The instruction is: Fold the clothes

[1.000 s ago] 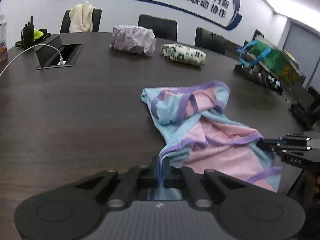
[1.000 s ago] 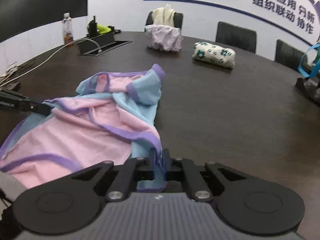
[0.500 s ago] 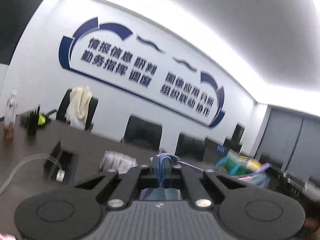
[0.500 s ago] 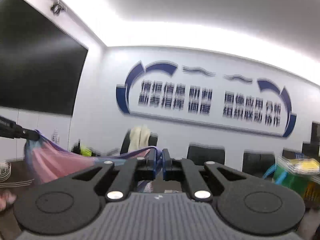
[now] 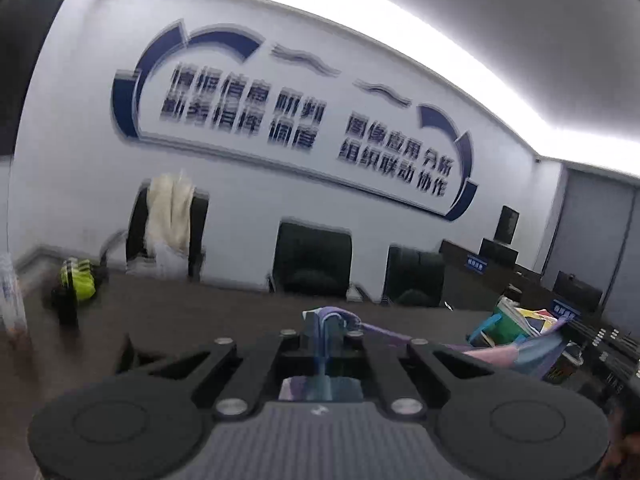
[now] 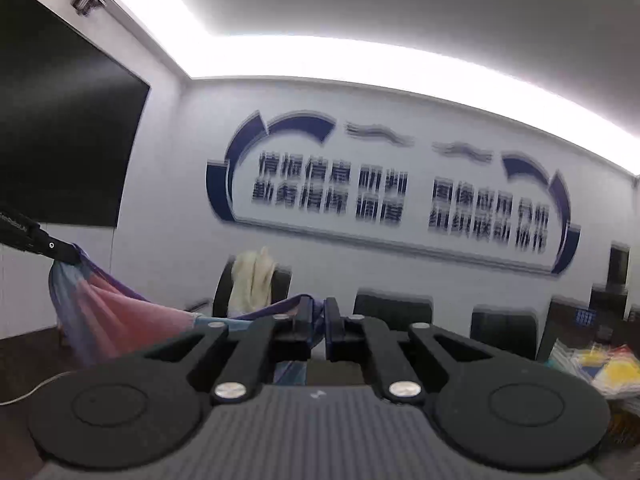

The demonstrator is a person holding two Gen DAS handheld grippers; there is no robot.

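Observation:
A pink, light-blue and purple-trimmed garment hangs in the air, stretched between my two grippers. My left gripper is shut on one edge of the garment, which trails off to the right. My right gripper is shut on the other edge. The left gripper also shows in the right wrist view at the far left, pinching the cloth. Both cameras point up at the far wall, so most of the garment is hidden below the gripper bodies.
The dark conference table lies low in view. Black chairs line its far side, one draped with a cream cloth. A colourful bag sits right. A black and yellow item stands at the left.
Both grippers have lifted the garment off the table and tilted upward. The views went from looking down at the tabletop to facing the wall and ceiling, and the cloth now hangs spread between them.

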